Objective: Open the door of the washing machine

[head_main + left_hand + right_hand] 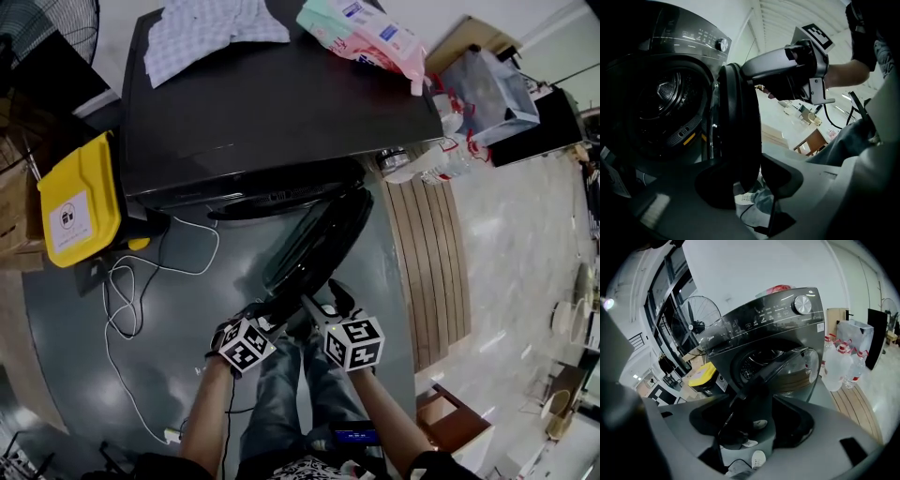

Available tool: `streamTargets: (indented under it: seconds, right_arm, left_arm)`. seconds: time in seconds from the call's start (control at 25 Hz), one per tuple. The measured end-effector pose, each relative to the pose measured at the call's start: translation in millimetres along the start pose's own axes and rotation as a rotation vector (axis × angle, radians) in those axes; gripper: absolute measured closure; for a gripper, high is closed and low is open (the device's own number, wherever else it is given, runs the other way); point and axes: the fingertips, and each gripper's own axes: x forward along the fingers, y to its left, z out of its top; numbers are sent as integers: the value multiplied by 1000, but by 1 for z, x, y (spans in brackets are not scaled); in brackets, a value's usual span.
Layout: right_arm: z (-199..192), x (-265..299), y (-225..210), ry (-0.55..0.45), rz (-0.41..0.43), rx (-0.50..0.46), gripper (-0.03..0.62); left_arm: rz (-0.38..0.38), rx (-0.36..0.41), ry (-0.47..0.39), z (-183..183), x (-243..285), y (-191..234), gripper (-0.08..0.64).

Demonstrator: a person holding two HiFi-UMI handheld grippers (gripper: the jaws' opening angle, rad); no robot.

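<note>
The dark front-loading washing machine stands with its round door swung out toward me, and the drum shows behind it. My left gripper has its jaws astride the door's free rim. The rim fills the gap between them and the pads lie against both sides. My right gripper is at the same rim from the other side. In the right gripper view the door runs between its spread jaws, with a gap at the left pad.
A checked cloth and pink-and-green packs lie on the machine's top. A yellow bin and a white cable are to the left. Water bottles and a slatted wooden platform are to the right. My legs are below the grippers.
</note>
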Motion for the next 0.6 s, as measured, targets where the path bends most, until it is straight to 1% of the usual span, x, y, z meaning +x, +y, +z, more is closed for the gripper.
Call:
streamTargets:
  seconds: [0.16, 0.28, 0.32, 0.4, 0.44, 0.56, 0.6]
  right_arm:
    - [-4, -7, 0, 2, 11, -2, 304]
    - [-11, -11, -4, 19, -2, -43, 304]
    - [-15, -13, -7, 27, -8, -54, 320]
    - [-21, -17, -16, 34, 1, -40, 310]
    - [-24, -20, -21, 35, 12, -20, 297]
    - [-30, -24, -36, 44, 50, 28, 223]
    - [-31, -26, -39, 47, 62, 30, 218]
  left_arm:
    - [-20, 7, 23, 2, 7, -13, 402]
    - [-27, 5, 34, 4, 15, -27, 403]
    - [-30, 4, 36, 5, 18, -32, 403]
    - [-39, 2, 37, 8, 25, -41, 405]
    - [-44, 0, 37, 9, 27, -45, 405]
    - [-44, -5, 35, 11, 32, -52, 394]
    - [-36, -9, 31, 12, 33, -54, 387]
